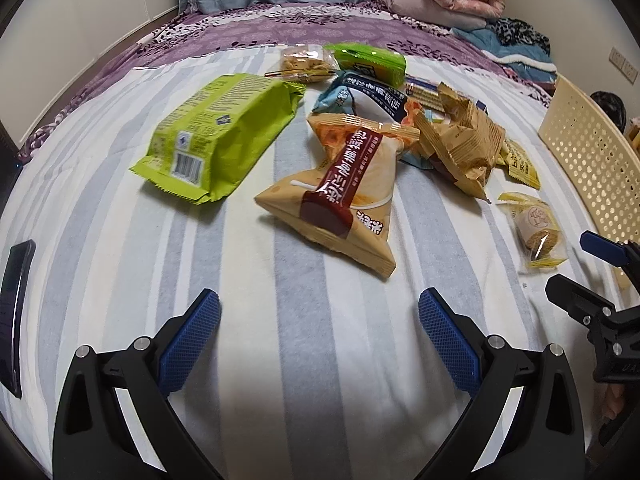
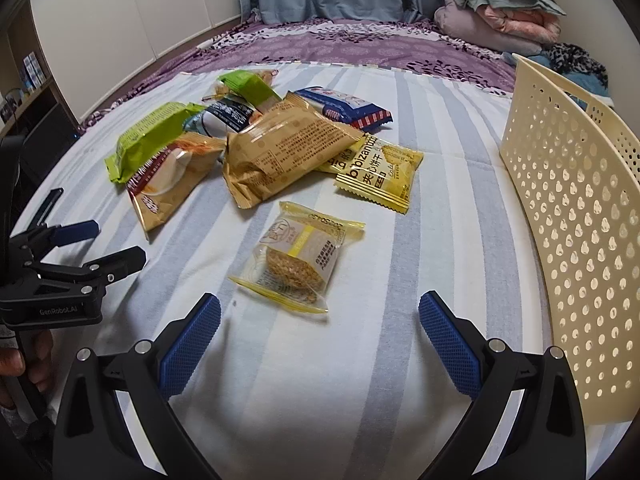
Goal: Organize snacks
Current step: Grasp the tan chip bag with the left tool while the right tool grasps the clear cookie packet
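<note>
- Snacks lie loose in a cluster on a blue-and-white striped bedsheet (image 2: 360, 360), filling the centre of both wrist views.
- Clear-wrapped round biscuit pack with yellow edges (image 2: 298, 258) sits apart from the pile, lower centre of the right wrist view, just ahead of the right gripper (image 2: 320, 336); it shows at the right edge of the left wrist view (image 1: 536, 232).
- Tan pouch with a dark red band (image 1: 340, 200) lies at centre of the left wrist view, nearest the left gripper (image 1: 320, 332).
- Lime-green packet (image 1: 216, 136), barcode end toward the camera, lies at centre left of that view, beside the tan pouch.
- Brown crinkled bag (image 2: 280, 152) rests over the middle of the pile; a yellow biscuit sachet (image 2: 380, 176) touches its right side.
- Blue, red and white striped packet (image 2: 352, 110), a dark blue packet (image 1: 368, 94) and a small green packet (image 1: 370, 60) lie at the far side of the pile.
- Cream perforated basket (image 2: 580, 208) stands at the right edge of the right wrist view, well apart from the pile.
- Left gripper: fingers spread wide, holding nothing.
- Right gripper: fingers spread wide, holding nothing.
- Purple patterned bedspread (image 1: 320, 28) and folded bedding (image 2: 500, 20) occupy the upper frame.
</note>
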Available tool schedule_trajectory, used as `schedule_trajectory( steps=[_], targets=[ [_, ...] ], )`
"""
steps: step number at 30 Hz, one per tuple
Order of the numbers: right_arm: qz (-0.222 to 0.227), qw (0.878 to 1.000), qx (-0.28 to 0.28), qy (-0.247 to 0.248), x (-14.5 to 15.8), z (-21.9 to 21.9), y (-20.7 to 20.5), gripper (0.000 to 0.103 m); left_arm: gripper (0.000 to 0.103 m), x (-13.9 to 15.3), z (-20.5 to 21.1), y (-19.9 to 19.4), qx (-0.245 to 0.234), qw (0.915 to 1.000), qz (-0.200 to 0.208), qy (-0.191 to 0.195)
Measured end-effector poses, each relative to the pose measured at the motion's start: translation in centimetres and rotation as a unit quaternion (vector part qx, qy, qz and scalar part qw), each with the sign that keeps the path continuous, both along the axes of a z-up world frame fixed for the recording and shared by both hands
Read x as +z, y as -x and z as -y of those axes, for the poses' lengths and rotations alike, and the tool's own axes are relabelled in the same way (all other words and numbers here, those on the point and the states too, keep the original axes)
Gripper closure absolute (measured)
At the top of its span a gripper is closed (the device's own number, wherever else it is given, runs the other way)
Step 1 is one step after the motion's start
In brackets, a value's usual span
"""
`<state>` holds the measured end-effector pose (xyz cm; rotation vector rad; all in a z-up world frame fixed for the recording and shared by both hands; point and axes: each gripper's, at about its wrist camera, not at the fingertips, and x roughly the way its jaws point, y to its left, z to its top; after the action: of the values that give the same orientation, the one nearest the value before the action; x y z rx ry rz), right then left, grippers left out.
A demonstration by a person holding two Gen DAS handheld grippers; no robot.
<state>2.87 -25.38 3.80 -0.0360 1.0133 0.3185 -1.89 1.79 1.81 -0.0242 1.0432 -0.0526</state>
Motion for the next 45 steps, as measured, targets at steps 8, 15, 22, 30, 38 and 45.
schedule_trajectory(
  steps=[8,15,22,30,38,45],
  targets=[
    [0.006,1.000,-0.019,-0.021,0.7,-0.9,-1.8,0.005,0.002,2.0,-0.8,-0.4,0.003,0.9993,0.033,0.015],
    [-0.006,1.000,-0.021,-0.001,-0.7,-2.0,-3.3,0.025,0.002,2.0,-0.9,-2.0,0.000,0.9992,0.036,0.016],
    [0.005,0.999,-0.023,0.022,-1.0,-1.9,-3.3,0.048,0.002,0.9,0.4,-4.6,-0.026,0.9991,0.030,0.013],
    [0.009,0.999,-0.028,0.015,-0.8,-1.2,-3.2,0.061,0.012,0.1,1.5,-6.7,-0.042,0.9988,0.025,0.003],
    [0.020,0.999,-0.026,0.012,-0.2,-0.9,-2.6,0.062,0.029,-0.1,1.2,-7.0,-0.044,0.9985,0.032,-0.001],
    [0.026,0.999,-0.024,0.007,0.2,-0.5,-2.1,0.062,0.029,0.0,1.3,-7.4,-0.039,0.9988,0.029,-0.008]
  ],
)
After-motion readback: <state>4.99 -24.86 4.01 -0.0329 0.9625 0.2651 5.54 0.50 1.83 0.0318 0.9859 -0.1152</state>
